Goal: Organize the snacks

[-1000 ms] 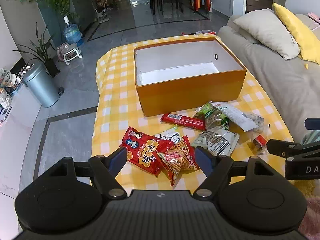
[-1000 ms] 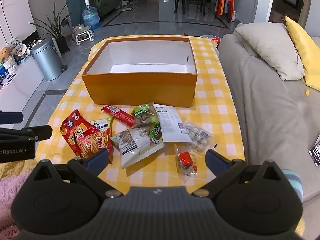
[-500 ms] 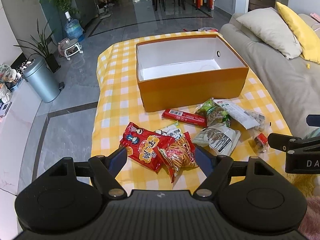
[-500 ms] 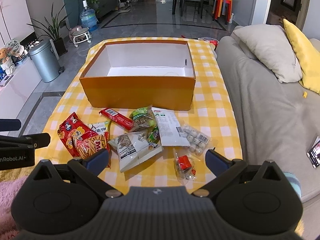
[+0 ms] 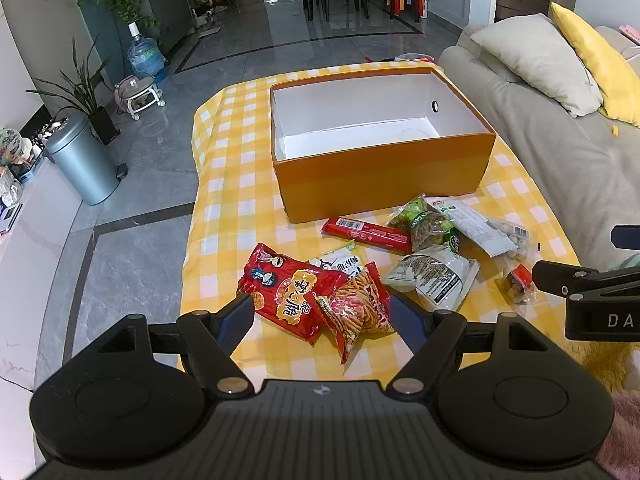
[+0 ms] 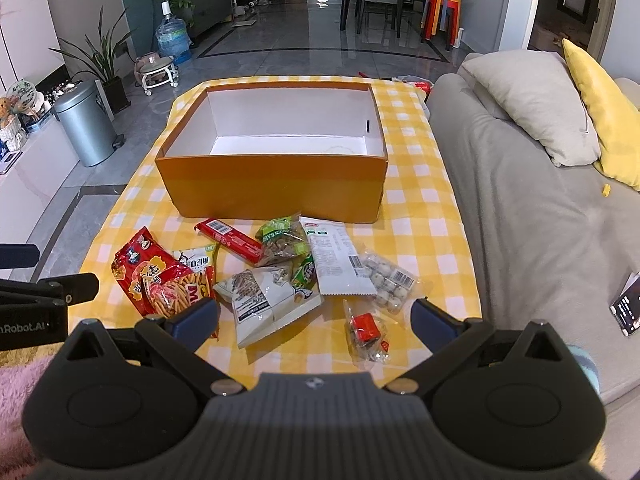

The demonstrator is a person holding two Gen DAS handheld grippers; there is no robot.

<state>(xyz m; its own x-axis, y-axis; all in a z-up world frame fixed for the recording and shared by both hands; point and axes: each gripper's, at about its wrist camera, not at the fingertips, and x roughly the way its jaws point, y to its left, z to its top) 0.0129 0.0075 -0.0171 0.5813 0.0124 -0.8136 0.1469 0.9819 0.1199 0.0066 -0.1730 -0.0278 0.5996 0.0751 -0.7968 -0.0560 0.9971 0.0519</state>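
An orange box (image 5: 384, 172) with an empty white inside stands on the yellow checked table; it also shows in the right wrist view (image 6: 276, 188). Several snack packs lie in front of it: a red bag (image 5: 288, 292), a bag of orange sticks (image 5: 360, 308), a red bar (image 5: 366, 234), a green bag (image 5: 422, 222), white packs (image 6: 340, 256) (image 6: 264, 300), a clear pack of balls (image 6: 390, 280) and a small clear pack with a red cube (image 6: 366, 330). My left gripper (image 5: 322, 318) is open above the red bag and sticks. My right gripper (image 6: 314, 316) is open above the white pack and cube pack.
A grey sofa (image 6: 520, 208) with grey and yellow cushions runs along the right. A metal bin (image 5: 82, 160), plants and a water bottle stand on the tiled floor to the left. A phone (image 6: 628, 308) lies on the sofa. A pink rug (image 6: 20, 380) lies below left.
Both grippers have pulled back and risen a little, so the box and snacks sit slightly further off. Both stay open. Nothing on the table has moved.
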